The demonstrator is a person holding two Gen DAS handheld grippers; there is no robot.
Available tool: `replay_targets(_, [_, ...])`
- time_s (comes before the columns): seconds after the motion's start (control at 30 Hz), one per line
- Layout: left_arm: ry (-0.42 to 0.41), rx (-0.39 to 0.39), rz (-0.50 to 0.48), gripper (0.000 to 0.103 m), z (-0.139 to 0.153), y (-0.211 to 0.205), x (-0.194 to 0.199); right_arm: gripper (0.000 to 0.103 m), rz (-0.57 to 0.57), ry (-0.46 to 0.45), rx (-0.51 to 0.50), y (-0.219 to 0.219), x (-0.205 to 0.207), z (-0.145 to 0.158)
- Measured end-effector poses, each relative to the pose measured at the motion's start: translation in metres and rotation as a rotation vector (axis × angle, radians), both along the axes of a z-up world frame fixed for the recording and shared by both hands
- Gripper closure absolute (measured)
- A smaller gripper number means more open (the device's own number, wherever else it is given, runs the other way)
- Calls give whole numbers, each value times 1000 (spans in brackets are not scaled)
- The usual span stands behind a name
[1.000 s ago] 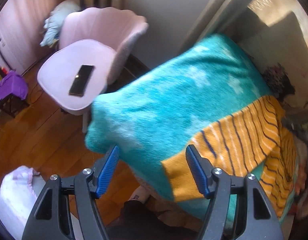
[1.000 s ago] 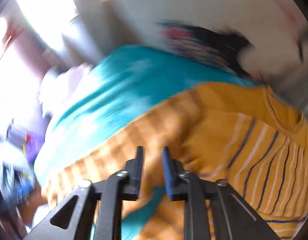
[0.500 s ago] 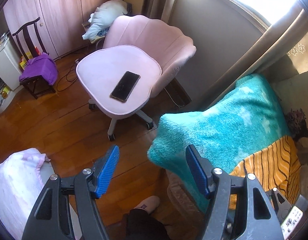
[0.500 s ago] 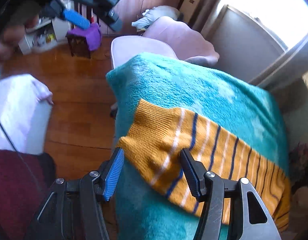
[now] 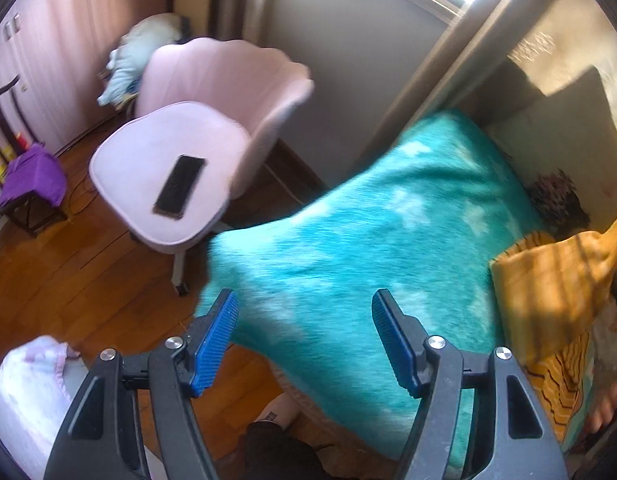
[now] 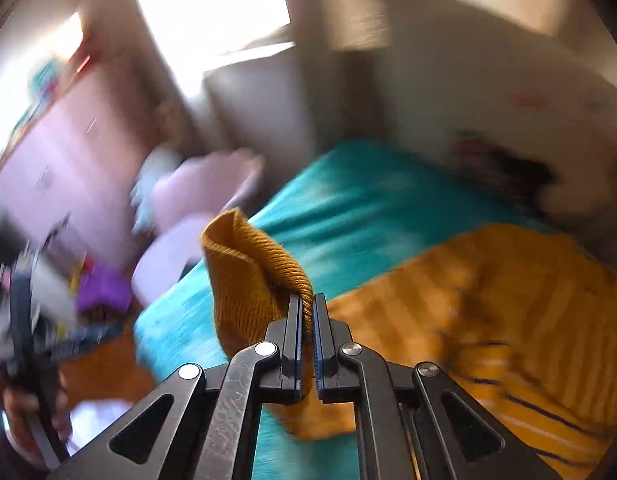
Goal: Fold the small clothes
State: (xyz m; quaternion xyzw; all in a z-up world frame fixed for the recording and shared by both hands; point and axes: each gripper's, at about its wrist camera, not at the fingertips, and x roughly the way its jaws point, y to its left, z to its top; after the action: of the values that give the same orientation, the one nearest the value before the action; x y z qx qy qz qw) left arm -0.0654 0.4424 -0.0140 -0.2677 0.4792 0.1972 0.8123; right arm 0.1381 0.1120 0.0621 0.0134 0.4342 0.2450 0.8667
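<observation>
A small orange knit sweater with dark stripes [image 6: 508,320] lies on a teal fleece blanket [image 6: 356,208]. My right gripper [image 6: 306,304] is shut on the sweater's ribbed orange edge [image 6: 248,272] and holds it lifted above the blanket. In the left wrist view the sweater [image 5: 548,280] is bunched at the right edge, part of it raised. My left gripper [image 5: 304,336] is open and empty over the blanket's near left corner [image 5: 348,260], apart from the sweater. The right wrist view is blurred.
A pink swivel chair [image 5: 188,152] with a black phone [image 5: 179,190] on its seat stands left of the blanket on the wood floor [image 5: 68,272]. A purple cloth on a stool [image 5: 32,180] is far left. A white bundle [image 5: 24,392] sits bottom left.
My right gripper has shut on the sweater's edge and lifted it back over the garment. My left gripper has swung right, from over the floor to over the blanket corner, still open.
</observation>
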Motion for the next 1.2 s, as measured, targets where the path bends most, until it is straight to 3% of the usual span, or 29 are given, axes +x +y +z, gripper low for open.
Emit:
replay_targets(0.13, [-4, 1, -85, 35, 5, -37, 19, 100, -347, 42, 42, -143, 40, -1])
replay_targets(0.27, [-3, 13, -161, 35, 9, -75, 30, 99, -604, 94, -26, -255, 52, -27])
replay_targets(0.37, [4, 23, -209, 35, 10, -104, 35, 97, -662, 165, -42, -304, 55, -54])
replay_targets(0.43, [12, 28, -238, 35, 11, -123, 39, 95, -688, 241, -122, -325, 58, -78])
replay_targets(0.5, [12, 29, -269, 35, 13, -143, 43, 95, -733, 248, -177, -345, 49, -82])
replay_targets(0.6, [11, 44, -315, 35, 14, -173, 45, 80, -785, 232, -77, -374, 25, -74])
replay_targets(0.63, [12, 47, -330, 35, 14, -183, 45, 73, -783, 226, -45, -381, 16, -71])
replay_targets(0.73, [27, 40, -365, 35, 7, -209, 44, 70, -704, 229, -14, -381, -5, -61])
replay_targets(0.83, [44, 23, -388, 35, 0, -231, 39, 56, -605, 262, -2, -383, -38, -59])
replay_targets(0.9, [60, 14, -397, 35, -5, -242, 35, 56, -552, 275, -18, -383, -62, -54])
replay_targets(1.0, [74, -4, -391, 35, -11, -251, 28, 56, -528, 250, -176, -392, -96, -56])
replay_targets(1.1, [70, -16, -397, 31, -18, -258, 23, 55, -538, 195, -491, -404, -127, -54])
replay_targets(1.17, [53, -38, -425, 29, -25, -264, 22, 55, -526, 193, -527, -412, -143, -54])
replay_targets(1.2, [51, -47, -440, 29, -29, -267, 22, 55, -519, 209, -472, -417, -151, -53])
